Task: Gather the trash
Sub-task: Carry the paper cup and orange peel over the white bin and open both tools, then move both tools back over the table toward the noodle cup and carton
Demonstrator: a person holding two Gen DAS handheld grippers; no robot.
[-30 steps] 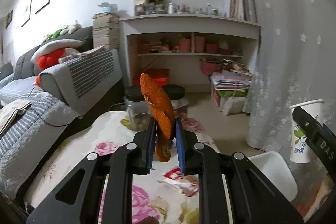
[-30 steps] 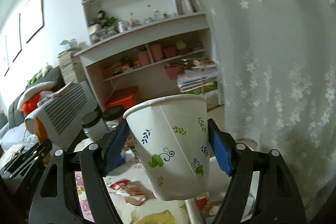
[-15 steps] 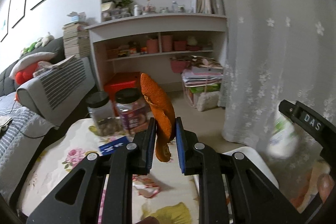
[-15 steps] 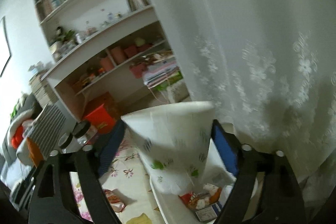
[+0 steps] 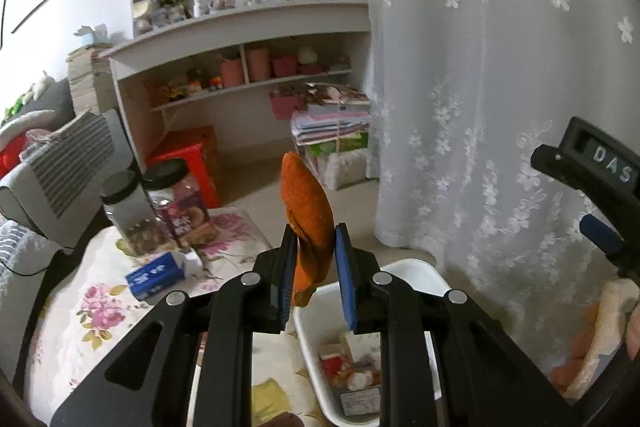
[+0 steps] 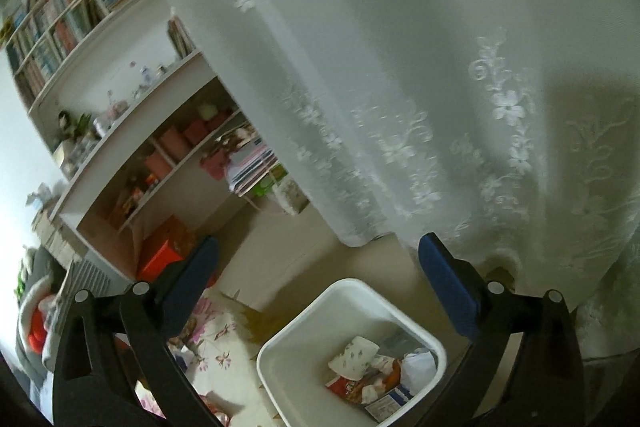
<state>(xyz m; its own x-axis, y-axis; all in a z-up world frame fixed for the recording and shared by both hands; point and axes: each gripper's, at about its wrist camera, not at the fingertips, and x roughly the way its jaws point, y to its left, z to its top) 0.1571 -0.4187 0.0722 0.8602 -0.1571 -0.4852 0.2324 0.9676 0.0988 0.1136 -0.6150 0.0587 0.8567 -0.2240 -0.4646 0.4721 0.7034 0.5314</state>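
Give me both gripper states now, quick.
Left gripper: closed on the orange peel.
Right gripper: open, empty, above the white bin.

Orange peel [image 5: 307, 211] upright above bin [image 5: 404, 269]

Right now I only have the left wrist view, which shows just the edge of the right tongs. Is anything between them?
Observer: No. The right tongs are open with nothing between their fingers.
Operator: Can you see a paper cup anywhere?
Observer: Yes. The paper cup lies on its side inside the white bin, on top of a red snack packet.
Operator: The left tongs hold the orange peel. Is there room in the bin for it?
Observer: Probably. The trash is piled at one end of the bin, and the end nearer the flowered table is bare white floor.
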